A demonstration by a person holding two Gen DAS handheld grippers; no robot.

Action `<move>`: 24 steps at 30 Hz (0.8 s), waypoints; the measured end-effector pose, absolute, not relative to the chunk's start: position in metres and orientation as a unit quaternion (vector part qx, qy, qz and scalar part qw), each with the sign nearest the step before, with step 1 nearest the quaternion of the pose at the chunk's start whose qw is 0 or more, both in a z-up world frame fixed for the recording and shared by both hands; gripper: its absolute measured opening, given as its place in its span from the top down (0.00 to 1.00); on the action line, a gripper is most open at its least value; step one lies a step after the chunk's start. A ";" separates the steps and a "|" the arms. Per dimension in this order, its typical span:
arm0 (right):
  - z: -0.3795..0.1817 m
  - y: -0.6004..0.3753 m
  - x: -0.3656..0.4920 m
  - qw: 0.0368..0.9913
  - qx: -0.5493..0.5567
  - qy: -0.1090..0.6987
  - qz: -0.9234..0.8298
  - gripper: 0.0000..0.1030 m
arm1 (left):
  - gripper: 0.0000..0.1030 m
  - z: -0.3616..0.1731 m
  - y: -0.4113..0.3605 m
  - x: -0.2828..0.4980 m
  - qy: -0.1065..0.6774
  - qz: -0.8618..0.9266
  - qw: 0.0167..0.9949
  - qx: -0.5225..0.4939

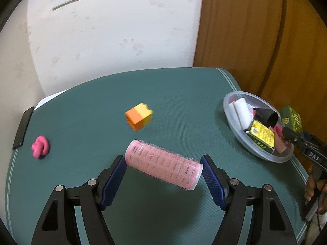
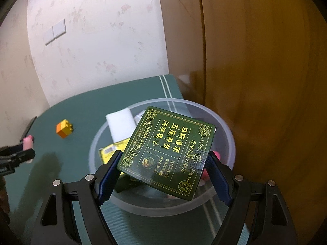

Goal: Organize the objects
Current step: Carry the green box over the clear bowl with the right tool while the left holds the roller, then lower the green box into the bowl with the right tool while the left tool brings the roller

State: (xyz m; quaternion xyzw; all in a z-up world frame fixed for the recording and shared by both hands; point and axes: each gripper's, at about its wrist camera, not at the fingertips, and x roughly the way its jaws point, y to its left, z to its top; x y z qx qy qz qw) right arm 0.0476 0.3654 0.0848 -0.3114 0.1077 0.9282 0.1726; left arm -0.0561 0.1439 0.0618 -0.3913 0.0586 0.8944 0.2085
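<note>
So both grippers are carrying something over the green table mat (image 1: pixel 173 94).

Left wrist view: left gripper (image 1: pixel 163 168) has its blue pads clamped on the ends of a pink hair roller (image 1: pixel 163 167), lifted off the mat, with an orange-yellow block (image 1: pixel 139 116) and pink knot (image 1: pixel 40 147) beyond. Right wrist view: right gripper (image 2: pixel 163 163) grips a green box (image 2: pixel 169 151), tilted above the clear bowl (image 2: pixel 224 126).

Green box (image 2: pixel 166 153) bears gold Chinese characters; right tongs (image 1: pixel 313 159) read "DAS".

Black grippers (image 1: pixel 163 173) (blue ribbed pads (image 1: pixel 114 181))
</note>
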 end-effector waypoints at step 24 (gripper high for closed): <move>0.066 0.388 0.038 0.146 -0.346 0.111 0.920 0.21 | 0.24 0.071 0.245 -0.054 0.128 0.883 0.255 -0.373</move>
